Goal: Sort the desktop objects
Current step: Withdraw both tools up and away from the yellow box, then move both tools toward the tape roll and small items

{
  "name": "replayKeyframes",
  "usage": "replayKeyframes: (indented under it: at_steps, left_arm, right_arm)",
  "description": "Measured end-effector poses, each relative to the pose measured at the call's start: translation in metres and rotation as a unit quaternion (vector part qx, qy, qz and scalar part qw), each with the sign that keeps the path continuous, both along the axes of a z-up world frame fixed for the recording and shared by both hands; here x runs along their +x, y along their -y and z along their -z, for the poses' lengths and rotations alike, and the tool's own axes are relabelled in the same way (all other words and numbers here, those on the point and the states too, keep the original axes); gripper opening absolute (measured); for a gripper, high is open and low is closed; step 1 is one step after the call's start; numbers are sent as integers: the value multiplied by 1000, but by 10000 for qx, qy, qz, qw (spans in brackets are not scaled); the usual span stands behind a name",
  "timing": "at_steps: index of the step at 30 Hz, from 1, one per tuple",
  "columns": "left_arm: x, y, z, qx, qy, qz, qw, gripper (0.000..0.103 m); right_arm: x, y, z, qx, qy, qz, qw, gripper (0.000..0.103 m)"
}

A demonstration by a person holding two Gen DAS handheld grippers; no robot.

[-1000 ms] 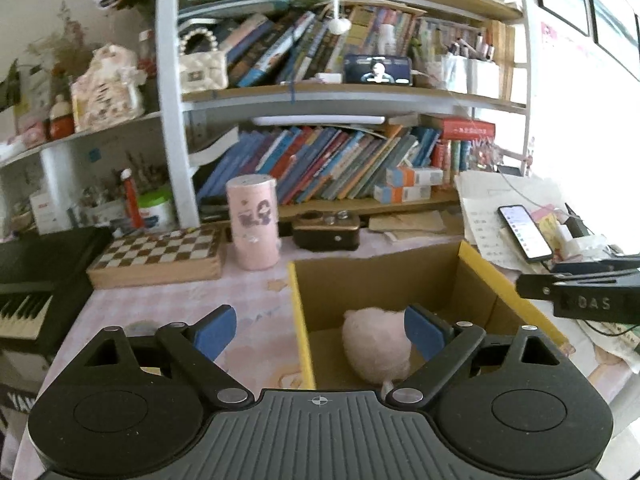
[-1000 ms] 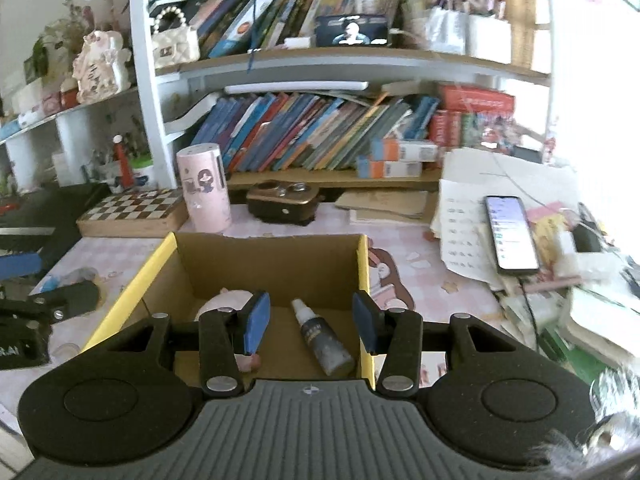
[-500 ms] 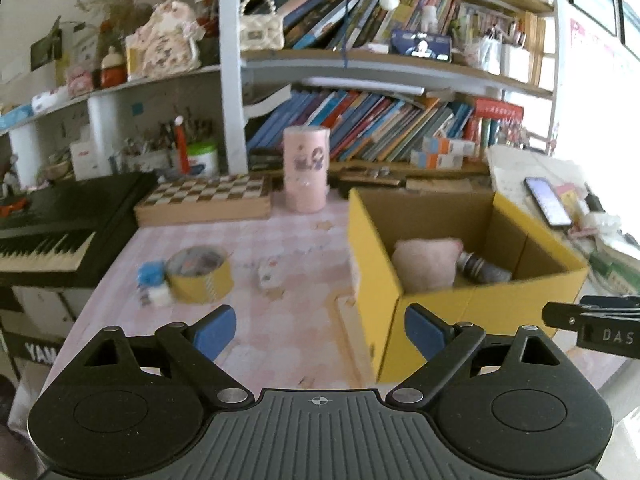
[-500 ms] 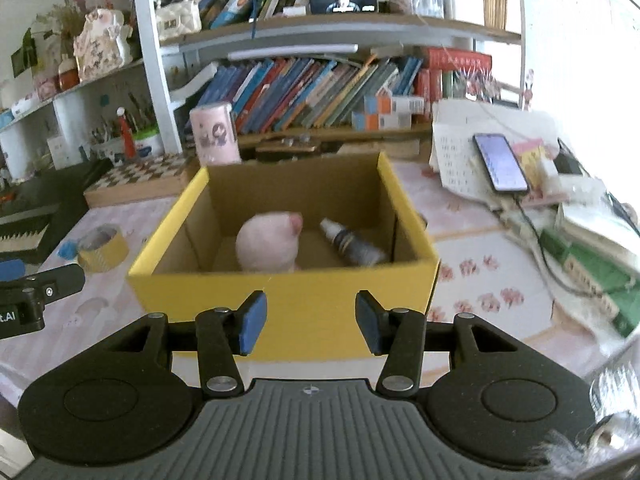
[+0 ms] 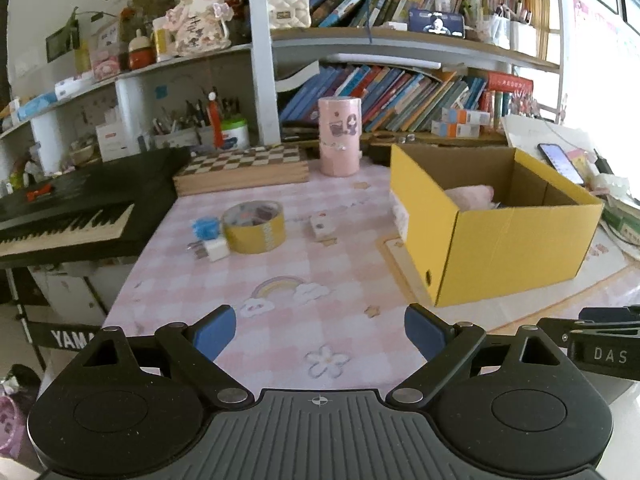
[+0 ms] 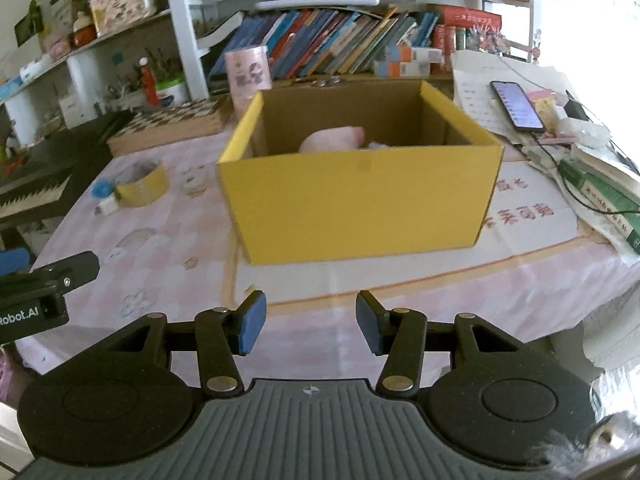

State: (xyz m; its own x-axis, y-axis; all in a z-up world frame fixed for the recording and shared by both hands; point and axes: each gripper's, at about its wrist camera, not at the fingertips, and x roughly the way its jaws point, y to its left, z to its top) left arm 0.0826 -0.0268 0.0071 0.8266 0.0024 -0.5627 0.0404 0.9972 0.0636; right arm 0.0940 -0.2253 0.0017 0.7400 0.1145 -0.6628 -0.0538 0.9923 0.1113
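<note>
A yellow cardboard box (image 5: pixel 500 248) (image 6: pixel 360 208) stands on the pink checked tablecloth and holds a pink plush toy (image 5: pixel 472 196) (image 6: pixel 332 140). Left of the box lie a roll of yellow tape (image 5: pixel 254 226) (image 6: pixel 142 184), a blue fuzzy ball (image 5: pixel 206 228) (image 6: pixel 100 189), a small white block (image 5: pixel 216 249) and a small white eraser-like piece (image 5: pixel 322 226). My left gripper (image 5: pixel 319 332) is open and empty, near the table's front edge. My right gripper (image 6: pixel 308 326) is open and empty, in front of the box.
A pink cylinder (image 5: pixel 340 136), a chessboard box (image 5: pixel 240 168) and bookshelves stand at the back. A black keyboard (image 5: pixel 68 208) is at the left. A phone (image 6: pixel 516 104), papers, cables and books (image 6: pixel 600 188) crowd the right side.
Both grippers have pulled back and away from the box toward the table's front edge. The box, once right under them, now sits farther ahead. The tape and small items came into view.
</note>
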Motion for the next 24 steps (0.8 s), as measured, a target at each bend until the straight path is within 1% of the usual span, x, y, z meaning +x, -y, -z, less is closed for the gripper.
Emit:
replayKeyframes:
  at_steps: [2, 5, 10, 15, 24]
  left_arm:
    - [-5, -6, 1, 28, -38, -21, 10000, 94]
    - [-12, -18, 2, 16, -87, -7, 10000, 93]
    - [-23, -35, 3, -20, -107, 25, 9999, 94]
    - [-33, -52, 9, -15, -209, 31, 9998, 94]
    - [-48, -77, 9, -56, -170, -96, 9998, 94]
  right_arm:
    - [-6, -8, 2, 15, -43, -1, 10000, 48]
    - [-15, -21, 4, 21, -129, 1, 9999, 52]
    - [-26, -42, 8, -1, -225, -63, 9997, 56]
    - [-34, -61, 9, -3, -304, -212, 9993, 58]
    - [-43, -96, 11, -70, -352, -619, 9974, 61]
